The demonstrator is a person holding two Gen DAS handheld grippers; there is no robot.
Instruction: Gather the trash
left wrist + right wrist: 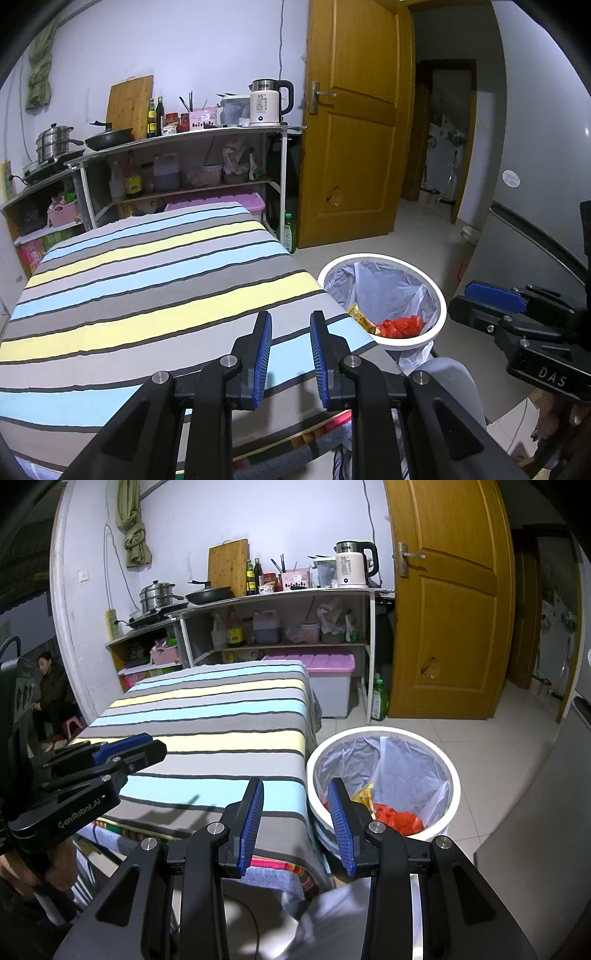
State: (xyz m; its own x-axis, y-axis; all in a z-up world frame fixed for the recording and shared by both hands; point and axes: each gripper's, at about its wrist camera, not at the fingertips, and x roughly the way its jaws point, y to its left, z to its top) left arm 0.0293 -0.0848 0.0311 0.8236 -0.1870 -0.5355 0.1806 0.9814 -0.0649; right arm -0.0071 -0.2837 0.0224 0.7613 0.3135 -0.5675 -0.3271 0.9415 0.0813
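— Surface? Room?
— Striped table [147, 280]; kitchen shelves [192, 162] behind, wooden door [354, 122] ajar.
— Trash?
— Red wrapper [399, 818] inside lined bin [384, 734] beside table.
— Tools?
— Left gripper [290, 332], right gripper [295, 801]: both spread, empty.

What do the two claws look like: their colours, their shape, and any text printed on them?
Both are matte black, angular linkages with silver round pivot pins and blue ribbed finger pads. The left claw carries white lettering "GenRobot.AI" on its side, read in the right wrist view. The right claw shows white letters "DAS" in the left wrist view. No cables visible.
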